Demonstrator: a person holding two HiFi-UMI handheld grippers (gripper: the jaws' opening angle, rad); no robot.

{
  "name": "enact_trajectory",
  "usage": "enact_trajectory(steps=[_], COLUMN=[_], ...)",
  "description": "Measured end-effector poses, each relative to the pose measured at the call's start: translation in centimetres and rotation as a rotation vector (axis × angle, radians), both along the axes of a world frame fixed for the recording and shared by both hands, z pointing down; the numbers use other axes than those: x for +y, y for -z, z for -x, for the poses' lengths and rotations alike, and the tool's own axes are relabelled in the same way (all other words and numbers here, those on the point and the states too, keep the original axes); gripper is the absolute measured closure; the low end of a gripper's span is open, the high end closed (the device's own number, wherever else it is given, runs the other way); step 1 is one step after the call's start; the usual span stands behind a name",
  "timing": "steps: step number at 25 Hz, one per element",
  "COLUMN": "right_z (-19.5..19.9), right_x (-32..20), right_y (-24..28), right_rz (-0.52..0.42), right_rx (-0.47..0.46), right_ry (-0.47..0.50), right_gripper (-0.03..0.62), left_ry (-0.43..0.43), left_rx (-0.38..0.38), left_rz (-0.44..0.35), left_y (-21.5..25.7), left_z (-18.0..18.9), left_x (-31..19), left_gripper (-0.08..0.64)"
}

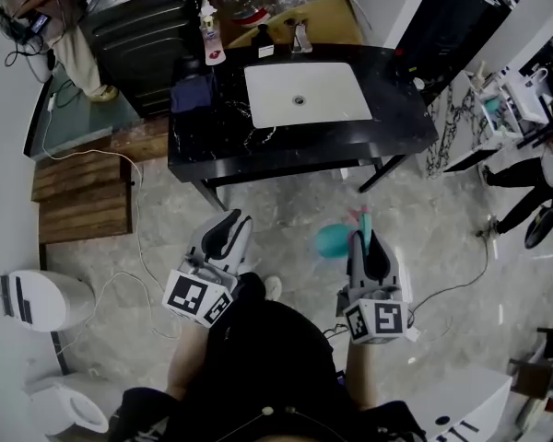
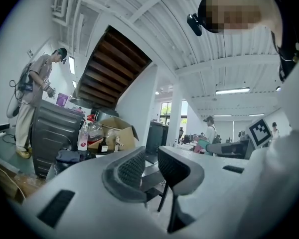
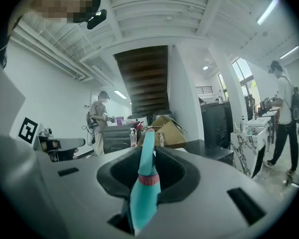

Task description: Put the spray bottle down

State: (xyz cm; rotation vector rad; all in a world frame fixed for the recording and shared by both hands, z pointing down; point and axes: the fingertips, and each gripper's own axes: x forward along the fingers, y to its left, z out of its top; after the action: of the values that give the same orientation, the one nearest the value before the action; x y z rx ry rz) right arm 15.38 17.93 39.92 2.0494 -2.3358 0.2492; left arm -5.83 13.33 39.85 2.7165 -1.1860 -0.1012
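Note:
A teal spray bottle (image 1: 332,239) with a pink collar is held level in my right gripper (image 1: 361,238), which is shut on its neck. In the right gripper view the bottle (image 3: 142,198) runs up between the dark pads of my right gripper (image 3: 148,168), nozzle pointing ahead. My left gripper (image 1: 229,228) is beside it at the same height, its jaws a narrow gap apart with nothing between them; the left gripper view shows the left gripper (image 2: 151,167) the same way. Both point at a black counter (image 1: 212,145) with a white sink (image 1: 304,92), a short way ahead over the floor.
On the counter are a blue cloth (image 1: 194,92), a pink-and-white bottle (image 1: 210,40) and a faucet (image 1: 300,37). A cardboard box (image 1: 323,17) stands behind. Wooden pallets (image 1: 83,196), white bins (image 1: 37,297) and a floor cable (image 1: 134,238) lie left. A person (image 1: 64,26) stands back left, another person (image 1: 535,173) at right.

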Motion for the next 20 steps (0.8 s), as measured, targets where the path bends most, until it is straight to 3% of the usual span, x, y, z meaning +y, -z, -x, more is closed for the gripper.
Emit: enact_trajectory(steps=[11,20], right_z=[-2.9,-4.6], right_x=[-8.1,-19.4], right_y=[-1.2,-1.6], right_rz=[0.009,0.022], right_rx=[-0.002,0.025], right_ry=[-0.002,-0.025], right_gripper=[0.503,0.503], left_ry=[0.021,-0.024], left_rx=[0.003,0.002], left_rz=[-0.008,-0.01], left_y=[-0.5,-0.2], left_z=[-2.1,-4.1], left_x=[-8.3,-19.2], left_gripper=[0.489,0.489])
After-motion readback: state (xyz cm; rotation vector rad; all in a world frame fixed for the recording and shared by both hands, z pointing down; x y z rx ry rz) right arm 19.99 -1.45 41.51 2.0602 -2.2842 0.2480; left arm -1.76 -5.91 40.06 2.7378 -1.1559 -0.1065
